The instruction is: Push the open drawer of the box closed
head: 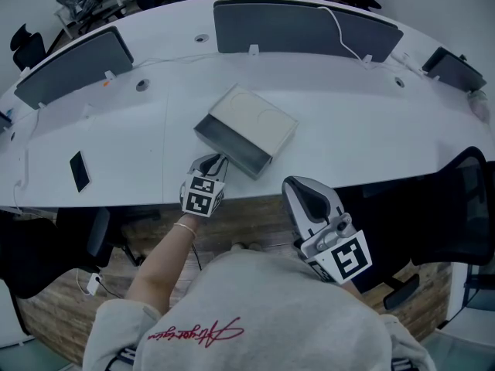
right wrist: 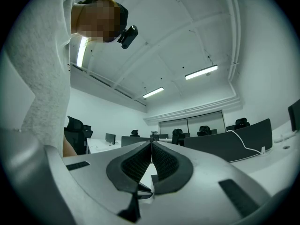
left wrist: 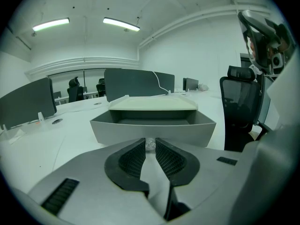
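Box: on the bench, its drawer pulled out toward me.
Left gripper: I hold it just before the drawer front, lined up to push. Its jaws stand a narrow gap apart, and a small pale bit shows between the tips; I cannot tell if they touch it.
Right gripper: jaws together, empty, parked back off the bench, clear of the push.
Writing: red script on my sweatshirt, unreadable; square markers on both gripper cubes; no label seen on the box.
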Tool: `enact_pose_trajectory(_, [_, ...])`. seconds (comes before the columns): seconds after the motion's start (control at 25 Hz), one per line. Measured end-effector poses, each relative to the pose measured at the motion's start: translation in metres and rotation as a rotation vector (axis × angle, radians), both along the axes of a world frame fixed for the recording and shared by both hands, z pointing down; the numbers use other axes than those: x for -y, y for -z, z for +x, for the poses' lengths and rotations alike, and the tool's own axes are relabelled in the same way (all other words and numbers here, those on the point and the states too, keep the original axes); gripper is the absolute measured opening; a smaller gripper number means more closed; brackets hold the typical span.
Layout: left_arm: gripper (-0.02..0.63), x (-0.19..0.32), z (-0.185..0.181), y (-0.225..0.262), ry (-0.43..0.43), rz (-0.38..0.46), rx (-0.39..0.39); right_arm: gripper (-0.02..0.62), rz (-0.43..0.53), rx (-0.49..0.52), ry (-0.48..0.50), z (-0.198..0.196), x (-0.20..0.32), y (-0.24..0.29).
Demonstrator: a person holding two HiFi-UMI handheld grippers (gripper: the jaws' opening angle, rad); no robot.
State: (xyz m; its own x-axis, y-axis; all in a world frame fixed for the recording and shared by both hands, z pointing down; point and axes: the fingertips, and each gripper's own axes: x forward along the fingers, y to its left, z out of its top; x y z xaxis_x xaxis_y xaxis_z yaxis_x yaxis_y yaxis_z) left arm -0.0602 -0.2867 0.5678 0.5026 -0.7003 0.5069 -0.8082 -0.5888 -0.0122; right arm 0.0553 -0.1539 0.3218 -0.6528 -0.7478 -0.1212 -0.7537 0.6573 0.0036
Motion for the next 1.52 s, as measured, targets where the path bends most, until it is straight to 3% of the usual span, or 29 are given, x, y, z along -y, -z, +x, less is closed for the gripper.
enact_pose_trajectory(0.24, [0.08,0.002,0.002,0.001,-0.001,0.0,0.0,0.018,-0.036,0.006,-0.009,0.003,0.0,-0.005])
enact_pose_trajectory(0.44, [0.08,0.005,0.005,0.0,-0.001,-0.001,0.001,0.018,0.011,-0.003,-0.007,0.004,0.0,0.0])
enact_pose_trajectory(1.0, [0.08,0.011,0.011,0.001,0.008,-0.003,-0.013,0.018,-0.001,-0.005,-0.023,0.012,0.002,-0.001])
enact_pose_trajectory(1.16, [0.08,0.013,0.011,0.0,0.013,-0.005,-0.018,0.018,-0.038,0.001,-0.035,0.014,0.003,-0.006])
enact_pose_trajectory(1.52, [0.08,0.017,0.015,0.0,0.004,0.001,-0.027,0.018,0.004,-0.014,-0.041,0.015,0.005,0.0])
